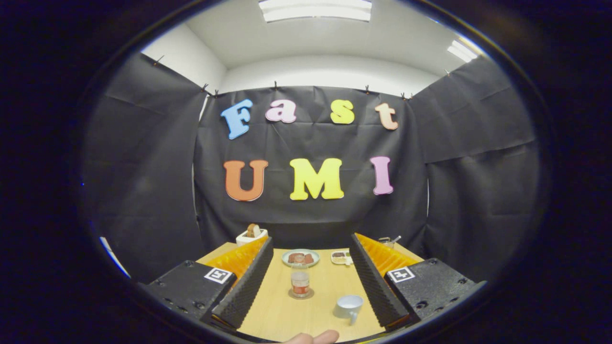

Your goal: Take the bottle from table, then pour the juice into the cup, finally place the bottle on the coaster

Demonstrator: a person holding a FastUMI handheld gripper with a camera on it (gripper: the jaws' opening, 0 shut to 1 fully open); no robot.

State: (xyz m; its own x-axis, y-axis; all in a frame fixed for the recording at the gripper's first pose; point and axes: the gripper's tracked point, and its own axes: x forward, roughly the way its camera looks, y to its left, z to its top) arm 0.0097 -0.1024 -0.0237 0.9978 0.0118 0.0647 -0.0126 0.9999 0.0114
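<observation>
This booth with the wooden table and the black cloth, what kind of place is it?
Probably a small staged booth for recording table chores: black cloth walls, a wooden table holding a juice bottle on a coaster, a cup and a plate of food. The gripper is open, fingers either side of the bottle.

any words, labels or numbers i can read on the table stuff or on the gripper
No text can be quoted here.
bottle: it has a label band, too small and blurred to read.
square marker on each side of the gripper: a black-and-white code pattern, no words.
cup: no print seen.
The gripper's fingers are open, the bottle just ahead between them.
</observation>
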